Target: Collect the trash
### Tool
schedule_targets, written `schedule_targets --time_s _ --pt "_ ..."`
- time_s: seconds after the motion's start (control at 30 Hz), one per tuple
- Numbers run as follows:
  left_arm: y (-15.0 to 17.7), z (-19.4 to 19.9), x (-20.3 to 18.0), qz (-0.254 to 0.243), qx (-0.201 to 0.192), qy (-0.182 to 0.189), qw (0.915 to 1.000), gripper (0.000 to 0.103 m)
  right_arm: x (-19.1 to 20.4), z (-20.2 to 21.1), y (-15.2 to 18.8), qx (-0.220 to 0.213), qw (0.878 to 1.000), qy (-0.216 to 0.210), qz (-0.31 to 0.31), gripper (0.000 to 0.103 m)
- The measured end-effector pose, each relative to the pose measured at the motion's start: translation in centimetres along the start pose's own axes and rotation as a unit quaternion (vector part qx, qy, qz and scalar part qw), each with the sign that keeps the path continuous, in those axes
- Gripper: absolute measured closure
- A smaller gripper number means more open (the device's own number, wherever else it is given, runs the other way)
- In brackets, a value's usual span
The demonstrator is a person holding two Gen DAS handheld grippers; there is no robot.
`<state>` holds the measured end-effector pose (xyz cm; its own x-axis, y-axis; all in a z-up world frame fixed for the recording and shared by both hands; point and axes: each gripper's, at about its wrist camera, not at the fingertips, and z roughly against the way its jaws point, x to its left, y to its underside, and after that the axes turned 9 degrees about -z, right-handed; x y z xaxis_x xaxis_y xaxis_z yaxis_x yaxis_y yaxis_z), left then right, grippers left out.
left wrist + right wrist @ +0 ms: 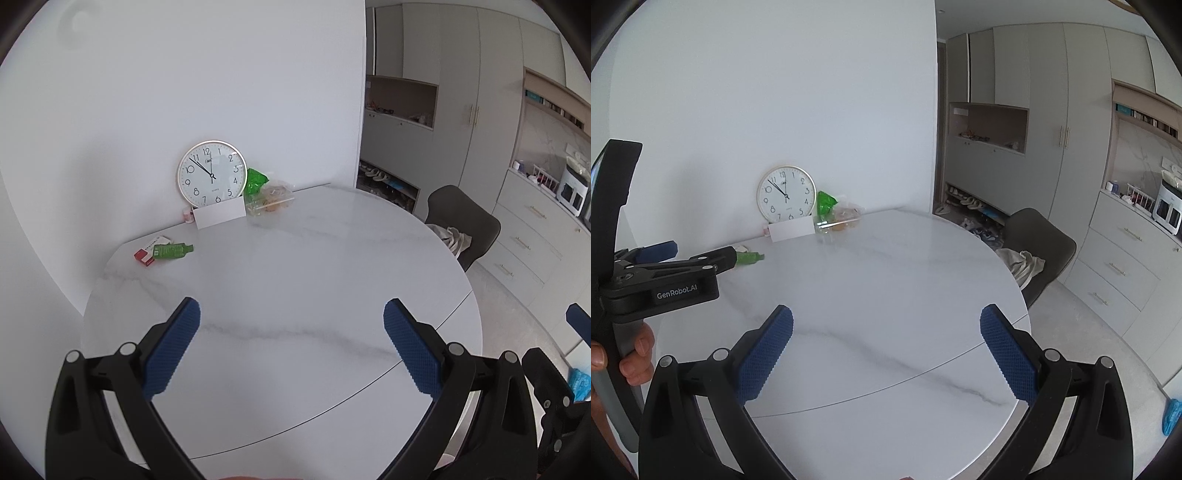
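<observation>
two grippers hang over the near half of a round white marble table [295,280], both with jaws spread wide and nothing between the blue pads. the left gripper [291,347] sits above a grey vein in the stone; the right gripper [886,354] hovers just beside it, over a curved seam that crosses the tabletop. in the right wrist view the left tool shows side-on at the left edge, a hand [635,354] wrapped round its handle.

past the fingers the marble runs bare up to the far side. the trash lies there, along the white wall: a green bottle [173,251] on its side, touching a red and white box [151,249] at the far left rim; further right, a crumpled green wrapper [255,181] and a clear plastic bag [273,201] holding food scraps, touching each other. a wall clock [212,173] leans on the wall between the two groups, a white card [219,214] propped in front of it.

the table's right edge curves away to a dark chair [465,221] with a cloth [456,240] draped on it, tucked near the rim. beyond it lie pale floor, grey cabinets [454,110] and a shoe shelf [384,181] low down.
</observation>
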<state>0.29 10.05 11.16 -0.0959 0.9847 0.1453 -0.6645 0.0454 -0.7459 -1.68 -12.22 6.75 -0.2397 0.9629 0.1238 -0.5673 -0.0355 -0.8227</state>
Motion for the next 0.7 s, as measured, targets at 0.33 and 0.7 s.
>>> schedule_targets --time_s 0.33,0.7 --pt "-0.2 -0.6 0.1 -0.001 0.006 0.007 1.0000 0.008 -0.1 -1.1 0.0 0.009 1.000 0.004 0.001 0.002" --pt "-0.4 -1.1 0.1 -0.005 0.010 0.010 0.9999 0.008 0.2 -1.7 0.0 0.015 1.000 0.008 0.004 0.002"
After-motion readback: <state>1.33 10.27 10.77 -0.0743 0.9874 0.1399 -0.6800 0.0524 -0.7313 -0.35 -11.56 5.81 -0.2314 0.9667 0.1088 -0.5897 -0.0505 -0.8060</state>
